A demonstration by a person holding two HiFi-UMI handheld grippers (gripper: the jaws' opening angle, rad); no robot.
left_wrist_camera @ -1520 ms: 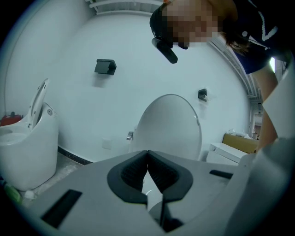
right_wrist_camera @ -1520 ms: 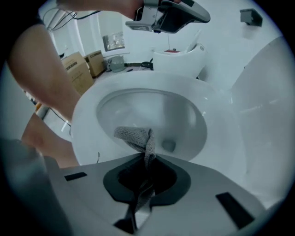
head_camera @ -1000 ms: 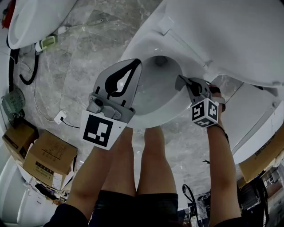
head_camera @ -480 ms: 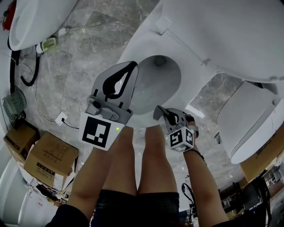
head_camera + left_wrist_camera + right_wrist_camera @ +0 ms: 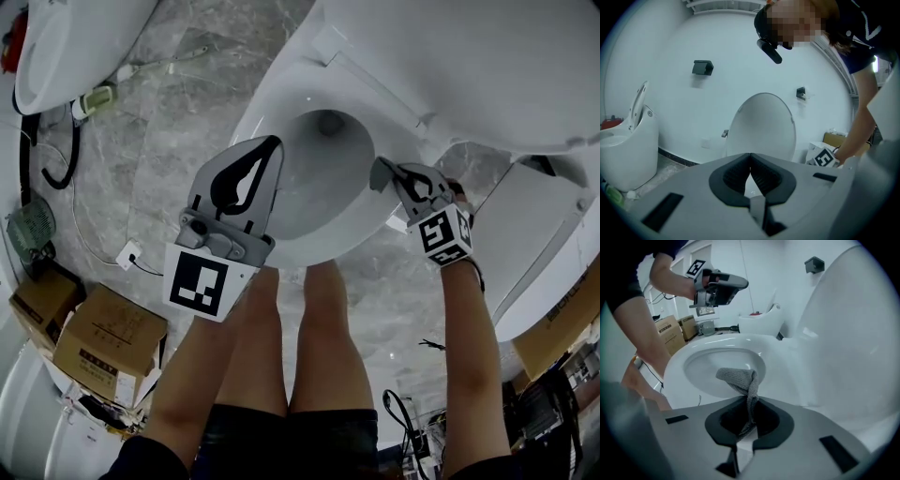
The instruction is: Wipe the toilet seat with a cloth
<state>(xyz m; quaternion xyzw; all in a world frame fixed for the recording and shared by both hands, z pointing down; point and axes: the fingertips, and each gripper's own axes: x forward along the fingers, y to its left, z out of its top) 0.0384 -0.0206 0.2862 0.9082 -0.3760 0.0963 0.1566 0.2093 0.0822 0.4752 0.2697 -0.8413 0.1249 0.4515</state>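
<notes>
The right gripper [image 5: 751,401] is pinching a grey cloth [image 5: 739,377] between its jaws. The cloth's free end is curling just ahead of the tips, over the near edge of the white toilet seat [image 5: 717,342], though whether it is touching the seat cannot be told. The left gripper [image 5: 750,158] is hovering across the bowl from the right one with its jaws pressed together on nothing, and a raised lid [image 5: 761,123] is standing ahead of its tips.
</notes>
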